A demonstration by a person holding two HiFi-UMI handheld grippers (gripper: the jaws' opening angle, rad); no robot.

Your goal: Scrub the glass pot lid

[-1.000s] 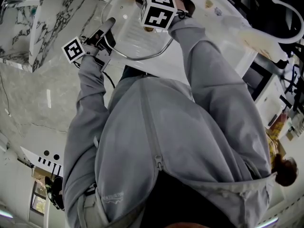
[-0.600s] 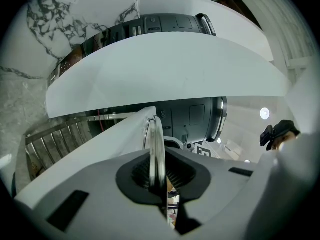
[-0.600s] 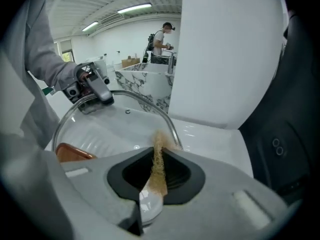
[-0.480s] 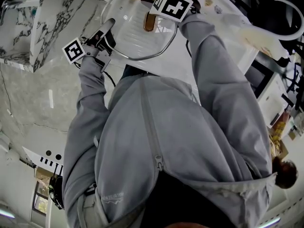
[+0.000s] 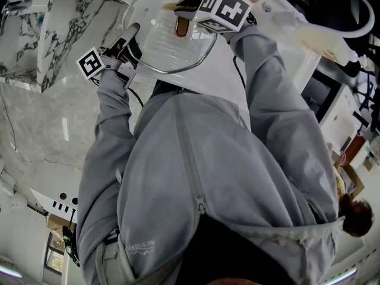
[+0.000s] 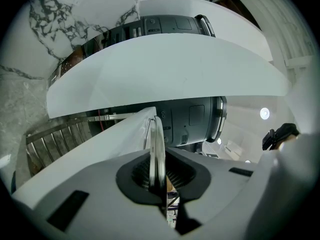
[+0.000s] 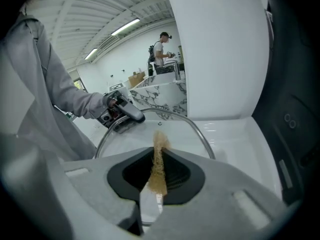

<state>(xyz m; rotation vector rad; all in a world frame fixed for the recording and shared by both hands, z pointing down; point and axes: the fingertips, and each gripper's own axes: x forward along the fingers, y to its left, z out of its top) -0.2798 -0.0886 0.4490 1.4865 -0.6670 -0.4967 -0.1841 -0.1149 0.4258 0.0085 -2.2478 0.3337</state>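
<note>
Over the white basin (image 7: 235, 134), the left gripper (image 5: 123, 45) pinches the rim of the glass pot lid (image 5: 160, 49) (jaws nearly together); the right gripper (image 5: 189, 12) clamps a tan scrub pad (image 5: 181, 27) over the lid's glass.

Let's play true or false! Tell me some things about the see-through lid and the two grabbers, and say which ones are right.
1. The left gripper has its jaws shut on the rim of the glass lid. True.
2. The right gripper holds nothing. False: its jaws pinch a brown scrub pad.
3. The person's sleeves are red. False: they are grey.
4. Far behind stands another person. True.
</note>
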